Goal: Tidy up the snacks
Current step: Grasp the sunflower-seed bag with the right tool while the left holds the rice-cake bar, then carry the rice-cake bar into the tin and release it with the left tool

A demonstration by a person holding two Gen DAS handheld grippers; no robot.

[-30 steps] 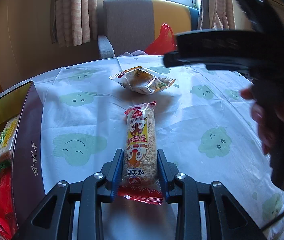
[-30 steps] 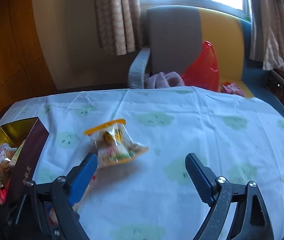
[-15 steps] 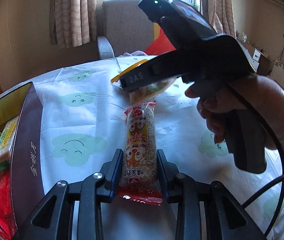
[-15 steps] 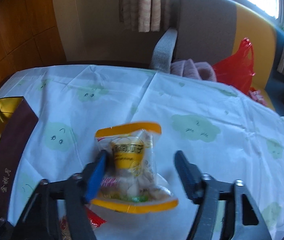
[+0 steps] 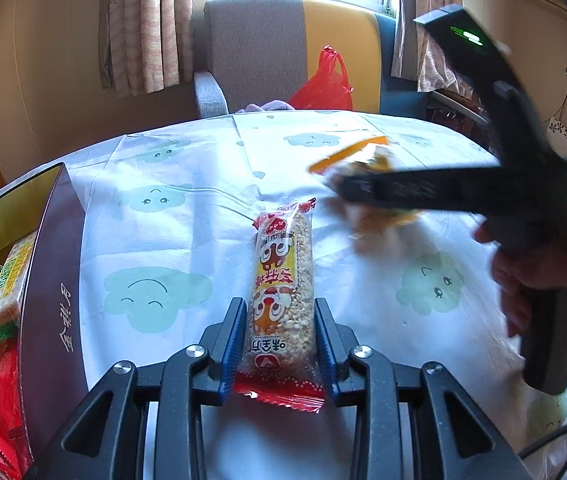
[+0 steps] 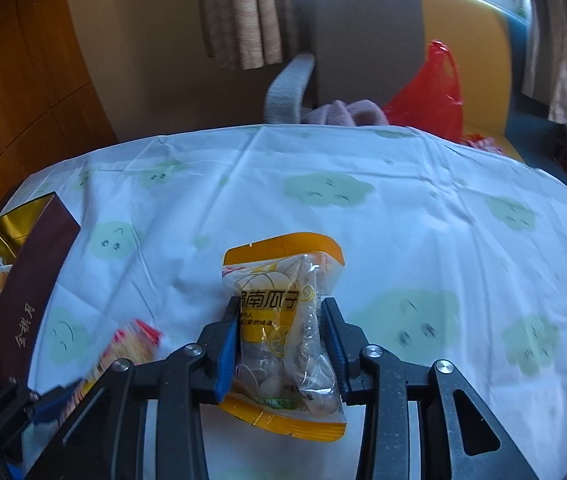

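My left gripper (image 5: 279, 336) is shut on a long rice-crisp bar (image 5: 283, 292) in a red and yellow wrapper, which points away from me over the table. My right gripper (image 6: 281, 340) is shut on a yellow-edged clear bag of pumpkin seeds (image 6: 283, 320) and holds it above the cloth. In the left wrist view the right gripper (image 5: 463, 192) is a blurred black shape at the right with the seed bag (image 5: 363, 168) in it. The brown and gold snack box (image 5: 47, 280) stands at the left, with several packets inside; it also shows in the right wrist view (image 6: 31, 280).
The table wears a white cloth with green cloud faces (image 6: 403, 220). Behind its far edge stand a grey and yellow armchair (image 5: 259, 52) and a red plastic bag (image 5: 327, 84). Curtains and a window are at the back.
My right gripper came down over the seed bag, shut on it and lifted it off the cloth toward the right. My left gripper has stayed shut on the bar.
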